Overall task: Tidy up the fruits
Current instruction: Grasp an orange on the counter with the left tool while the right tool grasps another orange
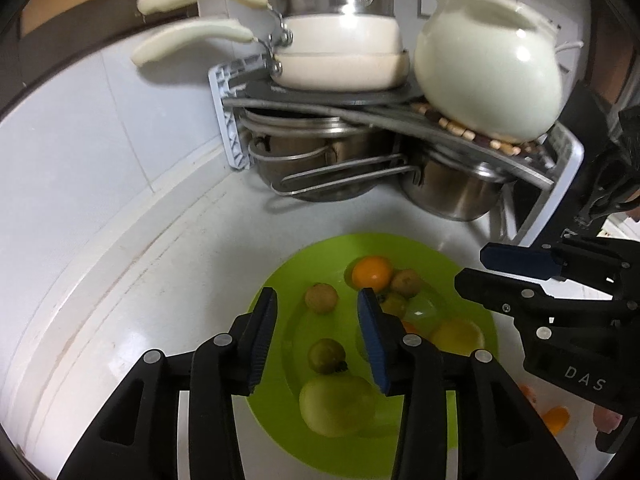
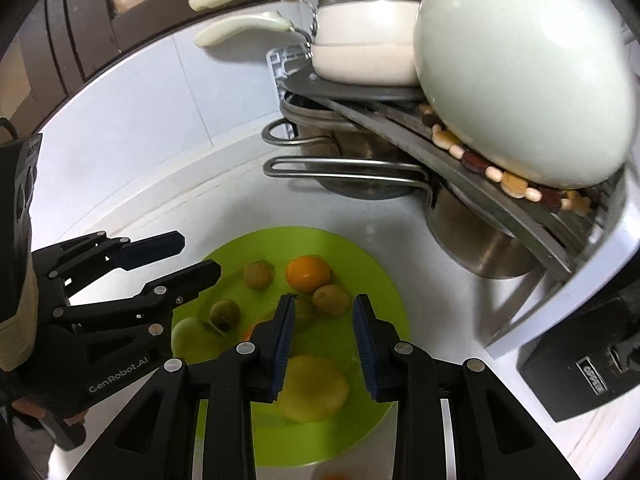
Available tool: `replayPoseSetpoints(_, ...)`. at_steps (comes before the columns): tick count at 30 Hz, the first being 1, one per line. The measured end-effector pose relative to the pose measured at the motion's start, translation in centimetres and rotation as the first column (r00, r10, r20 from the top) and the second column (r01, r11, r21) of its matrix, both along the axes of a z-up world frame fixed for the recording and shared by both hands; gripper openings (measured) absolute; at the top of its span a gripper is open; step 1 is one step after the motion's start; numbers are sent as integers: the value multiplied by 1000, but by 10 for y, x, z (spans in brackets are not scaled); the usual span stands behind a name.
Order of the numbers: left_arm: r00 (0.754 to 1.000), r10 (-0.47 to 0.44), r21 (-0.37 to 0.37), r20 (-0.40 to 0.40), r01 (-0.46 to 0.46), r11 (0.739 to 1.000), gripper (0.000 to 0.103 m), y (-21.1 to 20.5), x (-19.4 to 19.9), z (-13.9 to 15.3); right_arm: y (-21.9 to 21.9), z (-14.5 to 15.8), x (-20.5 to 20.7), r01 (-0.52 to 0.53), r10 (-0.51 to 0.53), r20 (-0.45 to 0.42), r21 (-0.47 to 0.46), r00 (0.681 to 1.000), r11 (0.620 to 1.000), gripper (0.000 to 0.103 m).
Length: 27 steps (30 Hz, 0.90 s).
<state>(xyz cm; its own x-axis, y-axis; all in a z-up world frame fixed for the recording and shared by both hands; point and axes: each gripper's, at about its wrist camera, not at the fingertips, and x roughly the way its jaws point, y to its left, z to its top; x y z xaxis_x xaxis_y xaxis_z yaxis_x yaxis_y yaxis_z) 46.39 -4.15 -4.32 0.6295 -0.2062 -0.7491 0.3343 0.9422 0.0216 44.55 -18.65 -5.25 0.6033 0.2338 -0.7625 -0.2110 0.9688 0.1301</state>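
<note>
A lime green plate [image 1: 472, 268] [image 2: 380, 280] on the white counter holds several fruits: an orange [image 1: 372, 273] [image 2: 308, 273], small brown-green round fruits [image 1: 321, 298] [image 2: 259, 275], a green pear-like fruit [image 1: 336, 406] [image 2: 186, 338] and a yellow lemon-like fruit [image 1: 458, 336] [image 2: 314, 388]. My left gripper [image 1: 318, 336] is open and empty, hovering over the plate's near side. My right gripper [image 2: 324, 340] is open and empty above the yellow fruit; it also shows at the right of the left wrist view [image 1: 476, 266]. The left gripper shows in the right wrist view [image 2: 200, 254].
A dish rack [image 1: 232, 120] behind the plate holds cream pans [image 1: 340, 52], steel pots [image 1: 452, 188] [image 2: 480, 240] and a white teapot [image 1: 488, 76] [image 2: 524, 80]. Loose orange fruit [image 1: 556, 418] lies on the counter right of the plate. A black box [image 2: 580, 364] stands at the right.
</note>
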Motion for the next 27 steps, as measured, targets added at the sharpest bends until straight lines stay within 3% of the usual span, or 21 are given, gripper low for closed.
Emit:
replayPoseSetpoints(8,995,-4,-29,99,7,1000,55,1,-41,36,-7,33,-37,15,-15,94,1,995,1000,42)
replayPoseSetpoints(13,986,-25,-30,165,30,999,65,0,-69,52,-12,53,-67,34,-30,164,-22,986,999,56)
replayPoseSetpoints(22,969,-57,-47,240,70,996,73,-3,-115,74,-24,76,-121,101,-90,243,-30,966,994,64)
replayPoseSetpoints(27,953,-97,-19,287,107,994,76,-9,-143,78,-28,77,-150,143,-130,263,-31,956,989,69)
